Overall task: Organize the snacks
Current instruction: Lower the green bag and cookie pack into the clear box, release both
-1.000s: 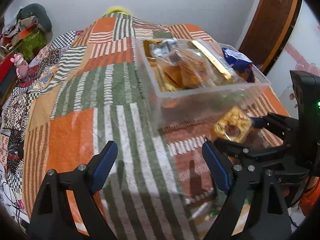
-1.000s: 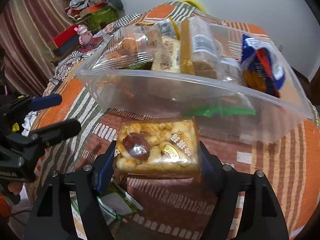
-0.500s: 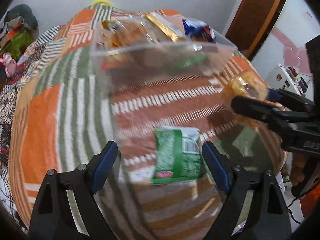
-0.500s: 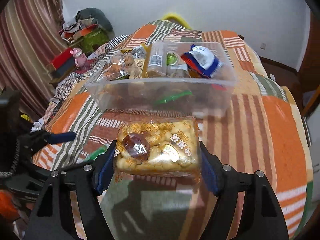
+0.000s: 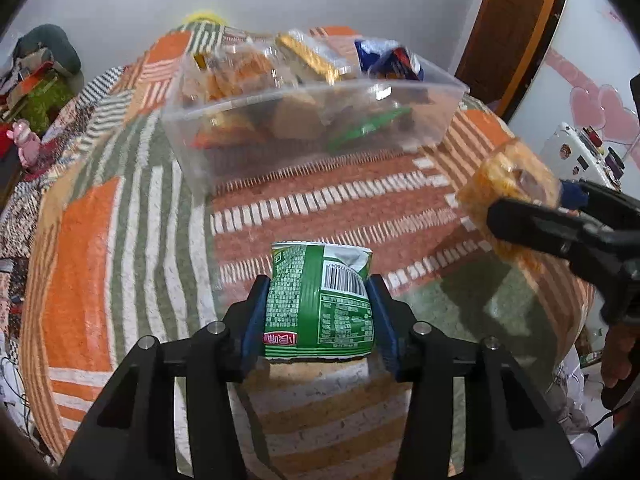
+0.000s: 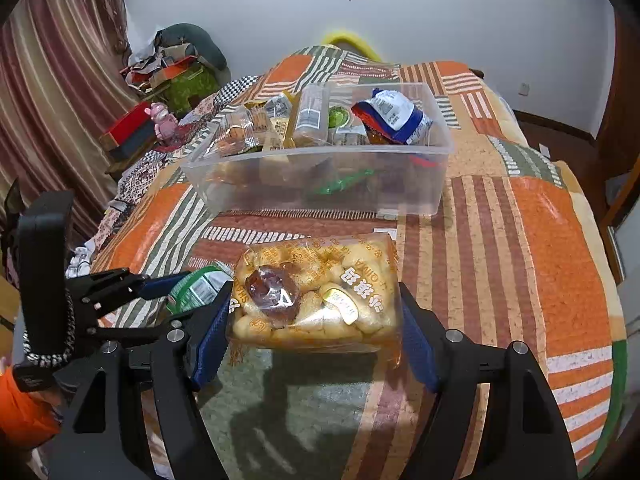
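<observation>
My left gripper (image 5: pixel 318 312) is shut on a green snack packet (image 5: pixel 320 300), held above the bedspread; the packet also shows in the right wrist view (image 6: pixel 196 286). My right gripper (image 6: pixel 314 330) is shut on a clear bag of yellow biscuits (image 6: pixel 316 292), which also shows at the right of the left wrist view (image 5: pixel 508 188). A clear plastic bin (image 6: pixel 320 188) holding several snack packs stands on the bed beyond both grippers, also seen in the left wrist view (image 5: pixel 312 128).
The bed is covered by an orange, green and striped patchwork blanket (image 6: pixel 540 240). Clutter and a pink toy (image 6: pixel 162 120) lie at the far left by a curtain. A wooden door (image 5: pixel 516 32) stands at the right.
My left gripper closed on the green packet that lay on the blanket and holds it. My right gripper drew back from the bin with the biscuit bag still held.
</observation>
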Tool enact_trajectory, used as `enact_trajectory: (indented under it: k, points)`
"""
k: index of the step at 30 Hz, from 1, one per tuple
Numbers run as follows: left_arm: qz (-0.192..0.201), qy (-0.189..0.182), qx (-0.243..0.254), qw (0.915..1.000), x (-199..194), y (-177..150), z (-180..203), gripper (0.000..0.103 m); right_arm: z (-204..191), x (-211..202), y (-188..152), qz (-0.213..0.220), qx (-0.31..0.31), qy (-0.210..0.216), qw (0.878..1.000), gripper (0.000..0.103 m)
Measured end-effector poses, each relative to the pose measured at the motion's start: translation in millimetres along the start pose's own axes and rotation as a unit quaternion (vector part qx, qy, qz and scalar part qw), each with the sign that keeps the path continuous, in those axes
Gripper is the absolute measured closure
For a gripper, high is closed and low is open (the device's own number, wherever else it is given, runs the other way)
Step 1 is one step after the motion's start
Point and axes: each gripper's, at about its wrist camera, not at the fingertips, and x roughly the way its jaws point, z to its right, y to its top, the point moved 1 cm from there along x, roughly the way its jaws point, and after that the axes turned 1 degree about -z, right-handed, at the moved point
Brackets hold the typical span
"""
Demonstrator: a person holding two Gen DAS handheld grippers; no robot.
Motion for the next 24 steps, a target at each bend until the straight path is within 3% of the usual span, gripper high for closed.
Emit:
enact_trajectory:
  k: [15,24]
  points:
    - [0.102,0.0,-0.026,0.9945,-50.7,64.3,-20.2,0.055,-0.3,-18.5,45.2,0.066,-0.008,-0.004,0.998,0.031]
    - [0.141,-0.002,-0.028,0.9896,-57.9,108.7,-27.8,0.055,-0.3,-18.5,75.6,0.099,-0.011,-0.003,0.995,0.031]
